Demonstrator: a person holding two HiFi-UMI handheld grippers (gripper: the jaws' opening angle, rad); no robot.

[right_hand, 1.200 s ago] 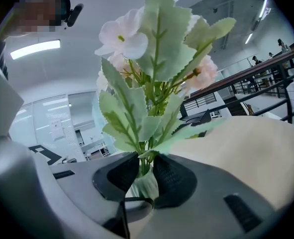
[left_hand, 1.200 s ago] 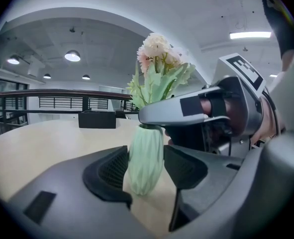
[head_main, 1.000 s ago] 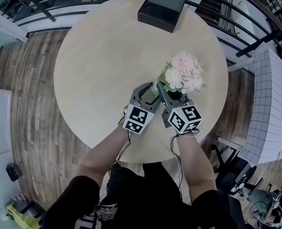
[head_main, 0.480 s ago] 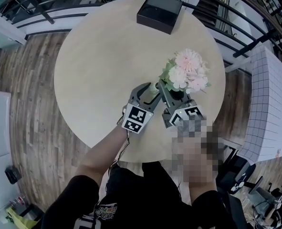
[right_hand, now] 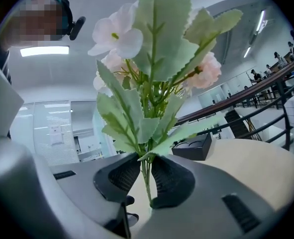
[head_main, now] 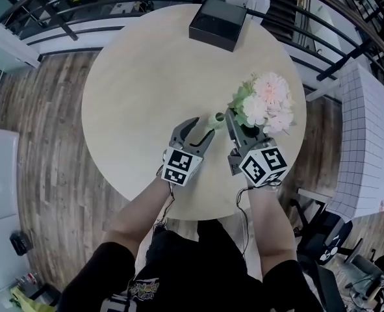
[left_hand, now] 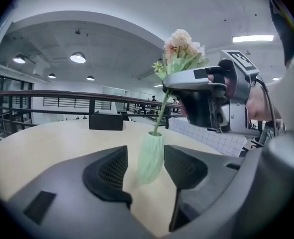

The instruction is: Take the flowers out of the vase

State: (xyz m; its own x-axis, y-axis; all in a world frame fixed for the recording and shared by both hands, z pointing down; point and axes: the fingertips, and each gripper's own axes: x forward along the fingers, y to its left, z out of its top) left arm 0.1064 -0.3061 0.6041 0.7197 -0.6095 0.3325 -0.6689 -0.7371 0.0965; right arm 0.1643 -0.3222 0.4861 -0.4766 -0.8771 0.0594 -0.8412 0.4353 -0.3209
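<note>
The pink flowers (head_main: 268, 103) with green leaves are held by their stems in my right gripper (head_main: 238, 127), whose jaws have just been closing on them. In the right gripper view the thin stems (right_hand: 147, 178) run down between the two pads. The pale green ribbed vase (head_main: 216, 119) stands on the round table (head_main: 146, 77). The stem (left_hand: 162, 108) still reaches down into the vase's mouth. My left gripper (head_main: 203, 130) is open. The vase (left_hand: 150, 158) stands between its fingertips, with a gap showing beside it.
A black box (head_main: 217, 23) lies at the table's far edge. Dark railings (head_main: 81, 8) curve behind the table. A white tiled surface (head_main: 367, 142) stands to the right, and wooden floor (head_main: 42, 148) lies to the left.
The right gripper has risen with the flowers, and the blooms have shifted up and right. The vase's mouth now shows beside the stems. The left gripper has drawn back slightly.
</note>
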